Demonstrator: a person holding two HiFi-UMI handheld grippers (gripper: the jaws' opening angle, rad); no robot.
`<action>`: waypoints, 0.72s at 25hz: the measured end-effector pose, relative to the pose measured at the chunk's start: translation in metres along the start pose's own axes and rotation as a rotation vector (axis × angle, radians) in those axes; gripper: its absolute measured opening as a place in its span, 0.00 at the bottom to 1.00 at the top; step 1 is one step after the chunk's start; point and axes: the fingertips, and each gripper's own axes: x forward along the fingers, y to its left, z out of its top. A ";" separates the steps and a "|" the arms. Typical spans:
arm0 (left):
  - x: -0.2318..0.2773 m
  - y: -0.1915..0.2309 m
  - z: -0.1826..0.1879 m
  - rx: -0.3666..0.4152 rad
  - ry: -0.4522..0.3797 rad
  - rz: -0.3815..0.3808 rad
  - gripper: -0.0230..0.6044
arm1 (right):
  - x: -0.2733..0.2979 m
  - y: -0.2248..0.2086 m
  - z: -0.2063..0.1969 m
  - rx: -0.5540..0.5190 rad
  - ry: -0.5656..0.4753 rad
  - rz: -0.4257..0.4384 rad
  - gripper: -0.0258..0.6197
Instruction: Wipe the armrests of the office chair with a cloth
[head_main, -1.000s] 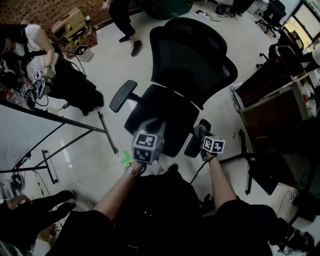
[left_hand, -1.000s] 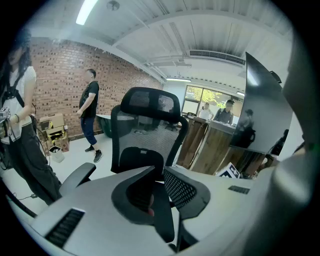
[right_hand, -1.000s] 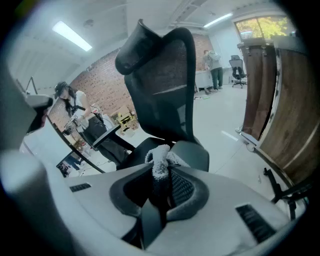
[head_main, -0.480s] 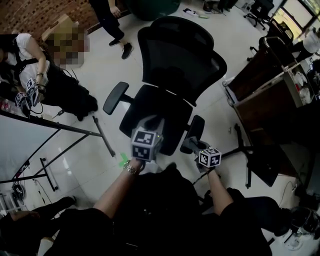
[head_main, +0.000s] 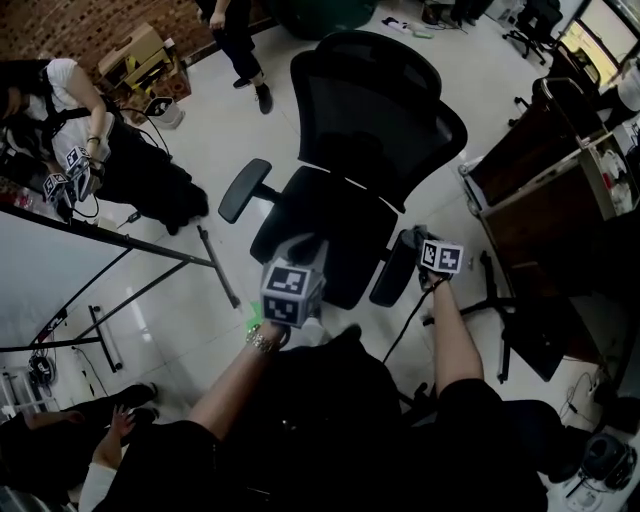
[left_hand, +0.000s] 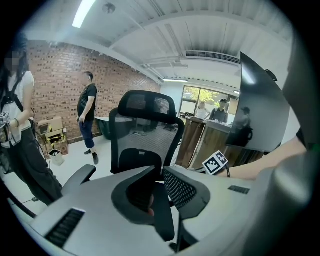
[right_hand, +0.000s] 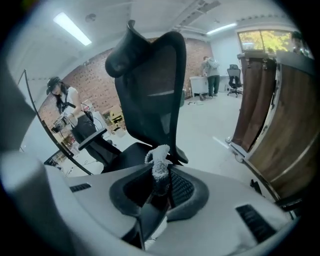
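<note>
The black office chair (head_main: 375, 140) stands in the middle of the pale tiled floor (head_main: 200, 100), its mesh back on the far side and its seat towards the person holding the tools. The right gripper (head_main: 412, 245) sits at the far end of the chair's right armrest (head_main: 390, 280), its marker cube turned upward. Its claw is clamped on the cloth (right_hand: 159, 161) — a pale, nubby strip that sticks up from between the jaws, with the chair's back rising just beyond it. From the head view the cloth seems to lie against the armrest, though actual contact cannot be told.

The left gripper (head_main: 303, 245) hangs over the near edge of the seat, well apart from the left armrest (head_main: 245, 190), which juts out towards the left. Its claw is drawn in narrow, with a slim gap between the jaws and nothing in it; the chair's seat and back show through that gap.

To the far left a person (head_main: 120, 165) in dark trousers stands on the floor — also holding marker cubes. Wooden cabinets (head_main: 545, 180) line the right side.
</note>
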 end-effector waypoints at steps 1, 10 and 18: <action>-0.002 0.002 -0.002 -0.003 0.003 0.006 0.13 | 0.002 0.001 -0.010 0.005 0.010 -0.005 0.14; 0.007 0.002 0.000 -0.008 0.001 -0.012 0.13 | -0.052 0.068 -0.105 0.079 -0.073 0.105 0.14; 0.020 -0.020 0.001 0.005 0.006 -0.068 0.10 | -0.086 0.131 -0.172 0.041 -0.011 0.197 0.14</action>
